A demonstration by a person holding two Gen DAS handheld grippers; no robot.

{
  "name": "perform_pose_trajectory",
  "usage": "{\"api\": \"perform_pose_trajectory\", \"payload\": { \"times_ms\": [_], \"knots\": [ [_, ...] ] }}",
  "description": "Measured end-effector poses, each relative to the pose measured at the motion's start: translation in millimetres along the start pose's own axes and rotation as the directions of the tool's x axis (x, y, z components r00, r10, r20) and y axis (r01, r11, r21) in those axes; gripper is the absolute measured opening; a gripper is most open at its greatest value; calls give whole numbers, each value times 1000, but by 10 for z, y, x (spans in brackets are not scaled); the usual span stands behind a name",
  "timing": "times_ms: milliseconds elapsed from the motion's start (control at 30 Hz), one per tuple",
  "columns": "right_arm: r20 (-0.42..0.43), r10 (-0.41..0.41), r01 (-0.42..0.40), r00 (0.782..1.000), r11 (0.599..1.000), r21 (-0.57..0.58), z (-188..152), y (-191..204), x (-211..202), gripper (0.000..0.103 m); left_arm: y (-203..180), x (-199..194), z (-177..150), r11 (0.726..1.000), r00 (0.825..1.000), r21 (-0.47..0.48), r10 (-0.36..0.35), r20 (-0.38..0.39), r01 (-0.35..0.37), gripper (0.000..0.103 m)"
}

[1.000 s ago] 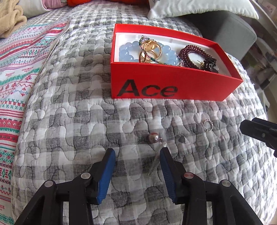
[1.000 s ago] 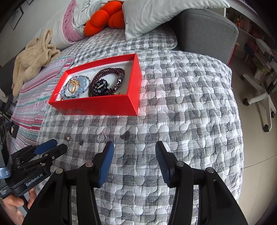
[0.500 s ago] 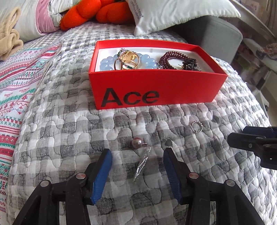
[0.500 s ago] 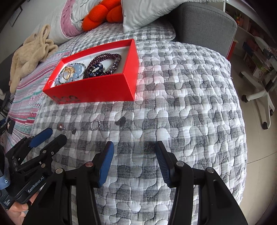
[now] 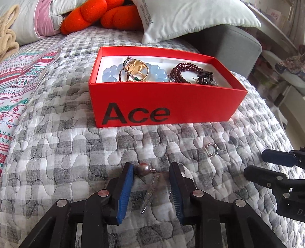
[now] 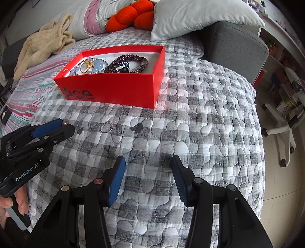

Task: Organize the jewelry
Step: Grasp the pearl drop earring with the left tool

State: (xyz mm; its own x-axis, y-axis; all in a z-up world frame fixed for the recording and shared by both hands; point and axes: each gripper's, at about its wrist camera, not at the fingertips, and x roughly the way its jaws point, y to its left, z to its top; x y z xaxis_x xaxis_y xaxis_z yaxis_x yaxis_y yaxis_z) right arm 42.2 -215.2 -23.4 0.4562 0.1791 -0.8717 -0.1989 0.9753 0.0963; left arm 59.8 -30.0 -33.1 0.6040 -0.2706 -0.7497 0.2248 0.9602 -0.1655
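A red "Ace" box sits on the quilt and holds blue beads, gold rings and dark red bracelets; it also shows in the right wrist view. A pearl earring with a silver drop lies on the quilt between the fingers of my open left gripper, close to the left finger. A small beaded ring lies to its right, also in the right wrist view. My right gripper is open and empty above the quilt, right of the ring.
The grey checked quilt drops off at the right towards the floor and a white chair base. Pillows, an orange plush and a beige blanket lie behind the box. A grey headboard stands at the back right.
My left gripper has come down and forward, so the pearl earring now lies between its fingers. The right gripper has moved closer to the quilt and stays open.
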Motion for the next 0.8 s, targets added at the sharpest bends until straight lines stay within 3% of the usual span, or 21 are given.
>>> {"api": "perform_pose_trajectory", "payload": {
  "times_ms": [133, 467, 800],
  "knots": [
    [7, 3, -3, 1000, 1000, 0, -16, 7, -3, 53, -16, 25, 28, 1000, 1000, 1, 7, -8, -7, 14],
    [36, 46, -46, 998, 999, -20, 68, 135, 52, 53, 12, -132, 103, 999, 999, -24, -38, -1, 38, 14],
    [90, 78, -66, 993, 989, -129, 158, 479, 214, 55, 172, -317, 104, 996, 998, -59, -66, -8, 66, 14]
  ]
}}
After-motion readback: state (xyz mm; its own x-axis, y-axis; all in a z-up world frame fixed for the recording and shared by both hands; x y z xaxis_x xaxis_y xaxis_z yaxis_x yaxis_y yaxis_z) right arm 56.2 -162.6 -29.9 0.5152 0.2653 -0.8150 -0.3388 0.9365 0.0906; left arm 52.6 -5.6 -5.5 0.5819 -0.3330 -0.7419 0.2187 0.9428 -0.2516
